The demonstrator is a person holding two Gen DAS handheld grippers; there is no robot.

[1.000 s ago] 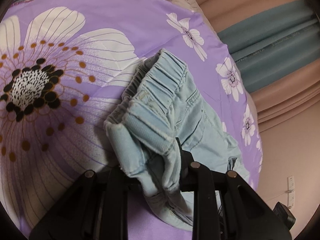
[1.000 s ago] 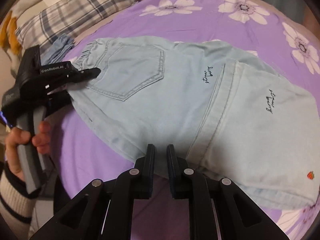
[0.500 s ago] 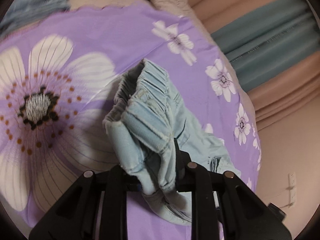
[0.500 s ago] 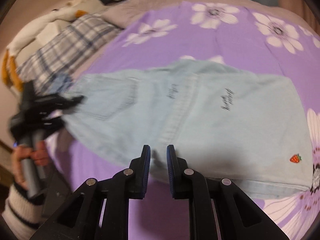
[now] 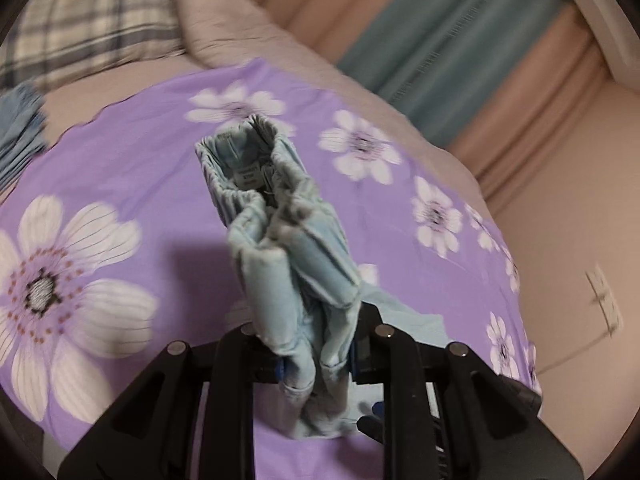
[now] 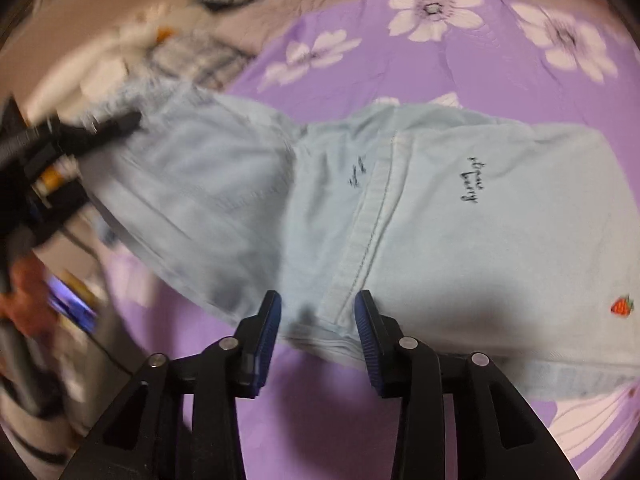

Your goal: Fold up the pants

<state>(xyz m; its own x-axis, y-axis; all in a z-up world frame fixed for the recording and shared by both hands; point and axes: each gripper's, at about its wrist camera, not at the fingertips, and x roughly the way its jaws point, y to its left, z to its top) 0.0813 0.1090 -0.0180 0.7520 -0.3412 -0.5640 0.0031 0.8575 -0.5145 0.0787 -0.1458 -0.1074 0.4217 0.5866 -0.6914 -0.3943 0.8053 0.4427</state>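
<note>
— Where are the pants [image 6: 400, 208]?

— On the purple sheet [image 6: 460, 68] with white flowers. Light blue, spread mostly flat. 2 little lines of dark writing on them, and 1 tiny red strawberry [image 6: 622, 305] near the hem.

— And the left gripper [image 5: 318, 360]?

— Pinching the bunched waistband [image 5: 256, 184] tight between both fingers. Lifted up off the sheet, scrunched and standing tall, with a small tag [image 5: 248, 174] showing inside.

— Seen from the other side too?

— Yes, far left and blurry, black, gripping the waist end [image 6: 132, 120] of the pants.

— The right gripper [image 6: 318, 336]?

— Fingers spread apart, holding nothing. Sitting just above the near edge of the pants, with the thick seam [image 6: 360, 240] running down between them.

— Anything else around?

— A checked pillow [image 5: 92, 20] at the top of the bed. Pink and teal curtains [image 5: 460, 40] behind.
</note>
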